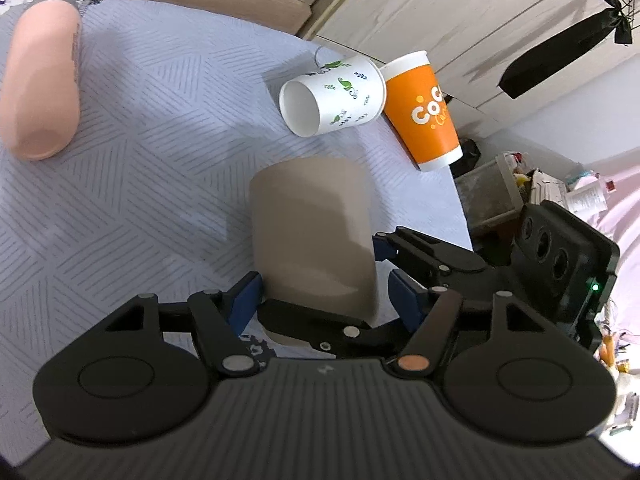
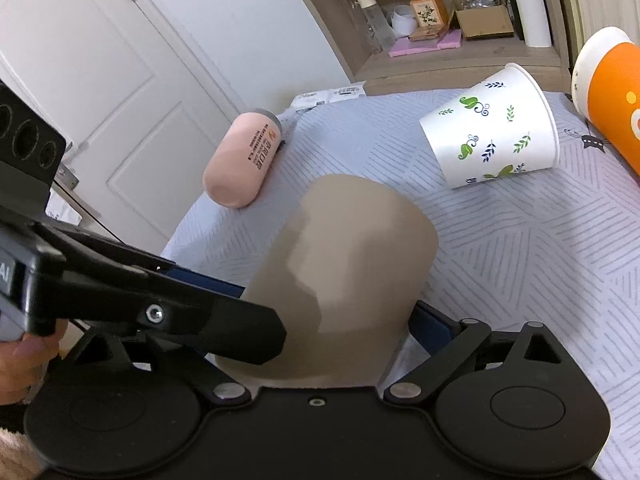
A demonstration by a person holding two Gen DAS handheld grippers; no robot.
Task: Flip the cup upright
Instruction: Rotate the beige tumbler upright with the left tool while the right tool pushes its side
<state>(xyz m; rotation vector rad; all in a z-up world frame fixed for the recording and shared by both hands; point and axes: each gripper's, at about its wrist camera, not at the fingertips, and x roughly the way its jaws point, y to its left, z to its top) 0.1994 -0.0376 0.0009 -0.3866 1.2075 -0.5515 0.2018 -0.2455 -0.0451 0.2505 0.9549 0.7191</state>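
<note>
- Pale blue cloth (image 1: 132, 184) with a grey line pattern covers the tabletop; behind it stand a white door (image 2: 80, 92) and a wooden shelf (image 2: 460, 60) holding boxes and a bottle.
- Near the front edge of the cloth sits the beige cup (image 1: 312, 240), its closed end facing away from both cameras; whether it stands inverted or lies tipped cannot be told.
- Left gripper (image 1: 320, 296): blue-padded jaws set wide, one on each side of the cup's near end, with gaps visible.
- Right gripper (image 2: 332, 328): jaws also wide around the same cup, and whether the pads touch it cannot be told. In the right wrist view the left gripper's black finger crosses in front of the cup.
- Beyond the beige cup a white paper cup (image 1: 332, 96) printed with green leaves lies on its side, mouth open toward the left camera.
- Touching it is an orange paper cup (image 1: 424, 112), leaning, with white letters "COC" readable.
- Off at the far side lies a pink bottle (image 2: 240, 160), its label writing too small to read.
</note>
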